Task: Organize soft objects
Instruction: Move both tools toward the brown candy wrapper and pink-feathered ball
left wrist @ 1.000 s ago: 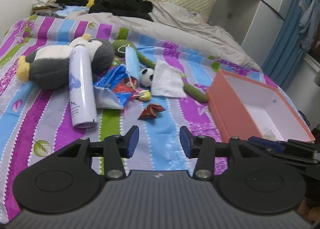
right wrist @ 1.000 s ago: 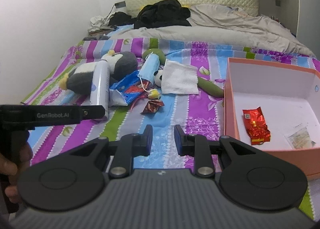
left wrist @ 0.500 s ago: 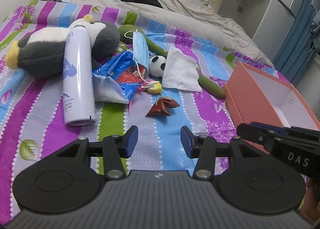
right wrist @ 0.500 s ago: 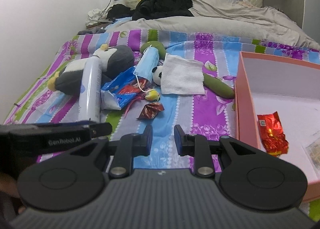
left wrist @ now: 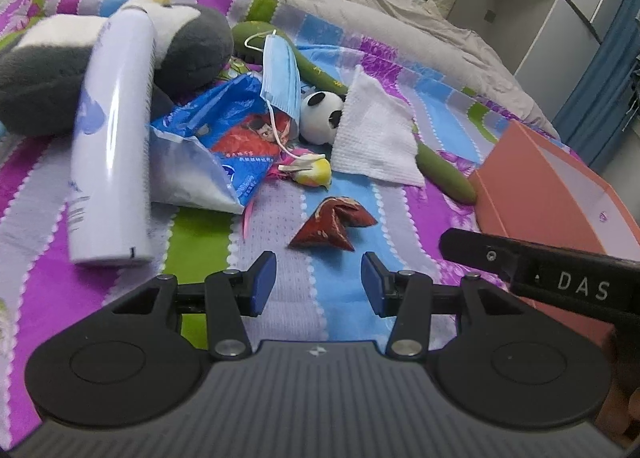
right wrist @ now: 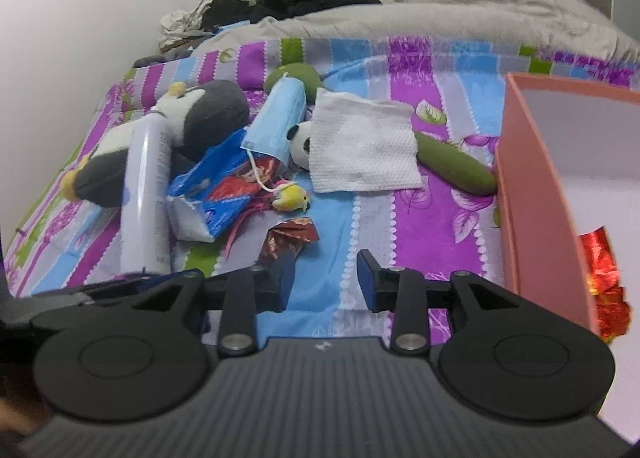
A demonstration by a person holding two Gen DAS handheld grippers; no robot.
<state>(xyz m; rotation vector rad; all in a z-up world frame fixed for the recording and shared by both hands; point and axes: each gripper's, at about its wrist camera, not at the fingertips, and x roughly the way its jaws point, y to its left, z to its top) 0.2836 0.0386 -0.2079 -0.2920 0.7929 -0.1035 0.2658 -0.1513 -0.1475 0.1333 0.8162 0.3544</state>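
Both grippers now lower and closer to the clutter than a second ago; pile much larger in frame.

Left wrist view: left gripper [left wrist: 318, 284] released, jaws apart, nothing between. Red crumpled wrapper [left wrist: 334, 227] just beyond the tips at 12 o'clock, not touching. Grey penguin plush [left wrist: 60, 73] at 10 o'clock, white spray can [left wrist: 114, 145] lying across it. Blue snack bag [left wrist: 224, 137] beside can. Blue face mask [left wrist: 282, 75] at 12, draped on green plush snake [left wrist: 444, 167]. Panda ball [left wrist: 320, 117] beside white cloth [left wrist: 374, 137] at 1. Yellow bird toy [left wrist: 314, 173] near wrapper. Pink box [left wrist: 560, 185] at 3. Right gripper [left wrist: 540, 270] edging in at 3.

Right wrist view: right gripper [right wrist: 326, 280] jaws opening, nothing between, striped bedsheet [right wrist: 440, 217] below. Wrapper at 11 just past the left tip. Plush, can, mask, cloth spread 10 to 12. Box at 3, red foil packet [right wrist: 604, 278] inside.
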